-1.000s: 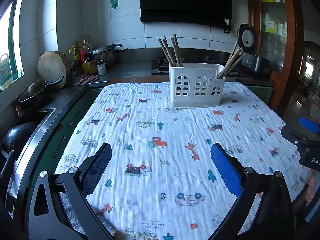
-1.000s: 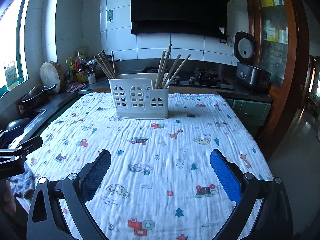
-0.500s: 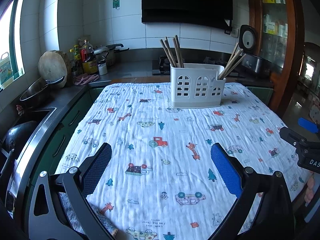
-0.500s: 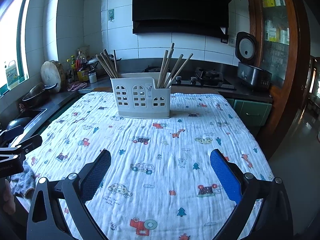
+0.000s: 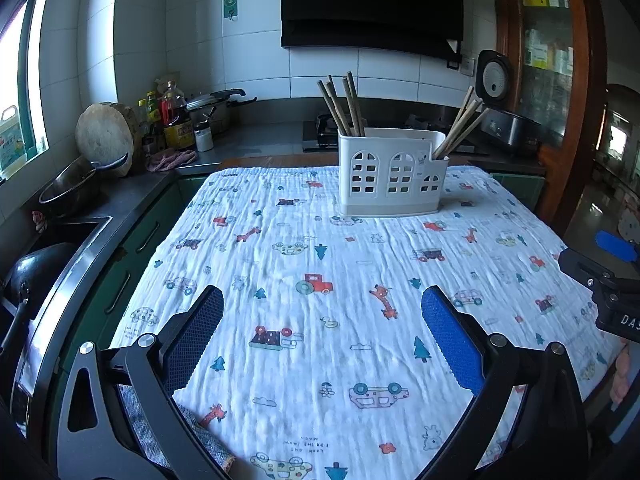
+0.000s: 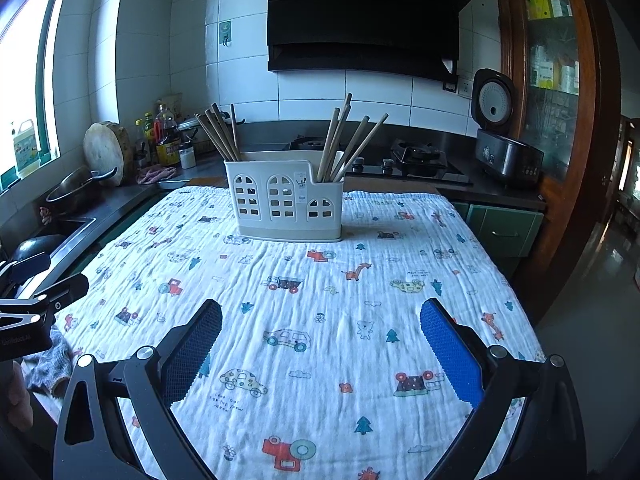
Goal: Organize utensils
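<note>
Ahead, white plastic windowed utensil caddy with wooden chopsticks, well apart from both spread, empty grippers: left gripper, right gripper; middle compartment seemingly empty.

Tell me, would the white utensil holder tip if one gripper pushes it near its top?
Probably yes. The white utensil holder looks like thin, perforated plastic, so likely light. The chopsticks lean outward and stand tall above its rim, raising its weight. The printed cloth may also wrinkle underneath.

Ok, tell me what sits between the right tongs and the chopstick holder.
Nothing but bare printed cloth between the open right tongs and the chopstick holder, seen in the right wrist view.
</note>
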The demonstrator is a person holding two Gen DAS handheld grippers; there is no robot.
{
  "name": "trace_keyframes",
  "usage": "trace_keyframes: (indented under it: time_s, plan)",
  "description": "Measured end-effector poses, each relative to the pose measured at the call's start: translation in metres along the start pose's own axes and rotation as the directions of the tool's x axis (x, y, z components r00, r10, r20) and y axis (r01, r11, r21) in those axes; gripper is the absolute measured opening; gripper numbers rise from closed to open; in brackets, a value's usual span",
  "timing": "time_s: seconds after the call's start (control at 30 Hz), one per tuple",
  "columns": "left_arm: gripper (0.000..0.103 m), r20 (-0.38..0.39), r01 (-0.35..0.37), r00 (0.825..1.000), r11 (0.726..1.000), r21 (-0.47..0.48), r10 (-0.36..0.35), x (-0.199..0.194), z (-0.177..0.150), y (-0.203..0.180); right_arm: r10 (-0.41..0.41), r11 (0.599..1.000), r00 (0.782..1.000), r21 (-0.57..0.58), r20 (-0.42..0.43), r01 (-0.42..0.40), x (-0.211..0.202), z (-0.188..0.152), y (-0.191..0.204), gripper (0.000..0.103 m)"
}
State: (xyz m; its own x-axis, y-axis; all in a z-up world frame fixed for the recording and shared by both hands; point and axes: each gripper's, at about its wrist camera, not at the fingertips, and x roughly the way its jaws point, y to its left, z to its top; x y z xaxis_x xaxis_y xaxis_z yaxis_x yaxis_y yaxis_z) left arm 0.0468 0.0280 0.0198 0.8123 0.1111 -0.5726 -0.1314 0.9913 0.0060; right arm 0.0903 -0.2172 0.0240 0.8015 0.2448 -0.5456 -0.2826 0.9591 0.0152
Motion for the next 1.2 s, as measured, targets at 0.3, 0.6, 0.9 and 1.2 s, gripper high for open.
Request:
trace_keyframes:
  time_s: [0.3,0.6,0.9,1.2]
  plan:
    - [0.098,0.000,0.011,1.000,1.000,-0.003,-0.011,0.0003,-0.0015,0.0003,0.005,1.000,1.000,-0.006,-0.007,-0.005,0.0000,-0.0004,0.0033,0.096]
    - [0.098,-0.002,0.014,1.000,1.000,0.001,-0.014,0.0006,-0.0021,-0.0011,0.006,1.000,1.000,-0.012,-0.014,-0.006,0.0025,-0.0012,0.0062,0.096]
    - [0.098,-0.004,0.014,1.000,1.000,0.002,-0.014,0.0013,-0.0022,-0.0030,0.009,1.000,1.000,-0.013,-0.018,-0.009,0.0048,-0.0025,0.0081,0.096]
    - [0.098,-0.001,0.018,1.000,1.000,0.012,-0.018,0.0014,-0.0020,-0.0063,0.012,1.000,1.000,-0.012,-0.023,-0.012,0.0063,-0.0039,0.0088,0.096]
